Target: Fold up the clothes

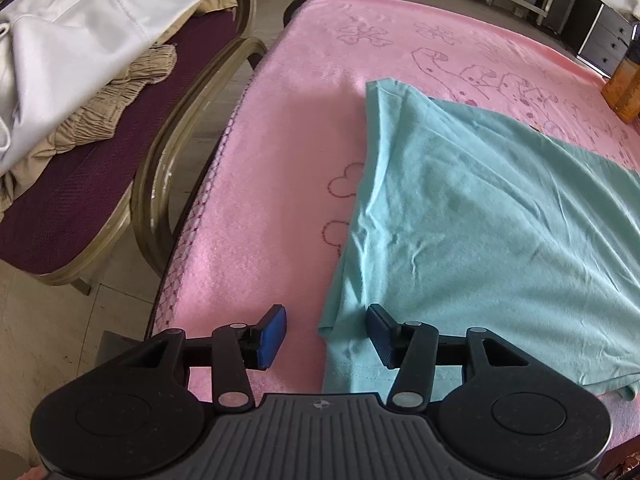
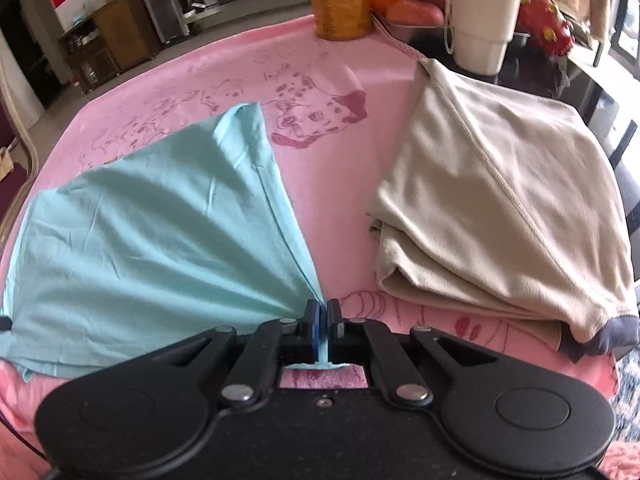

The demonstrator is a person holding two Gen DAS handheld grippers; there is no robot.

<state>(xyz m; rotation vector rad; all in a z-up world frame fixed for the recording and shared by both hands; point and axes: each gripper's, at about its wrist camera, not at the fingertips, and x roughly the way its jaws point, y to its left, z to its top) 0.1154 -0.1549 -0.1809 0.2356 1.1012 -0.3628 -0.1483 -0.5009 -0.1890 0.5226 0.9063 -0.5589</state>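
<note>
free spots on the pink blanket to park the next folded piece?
Bare pink blanket between the chair-side edge and the teal cotton garment; a narrower strip between teal and the folded beige garment. Far corner crowded: orange jar, white cup.

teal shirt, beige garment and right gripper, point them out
teal shirt (image 2: 140, 240): right wrist view, middle of the cloth
beige garment (image 2: 500, 208): right wrist view, top fold
right gripper (image 2: 323, 312): right wrist view, between the tips, shut on the shirt's corner
</note>
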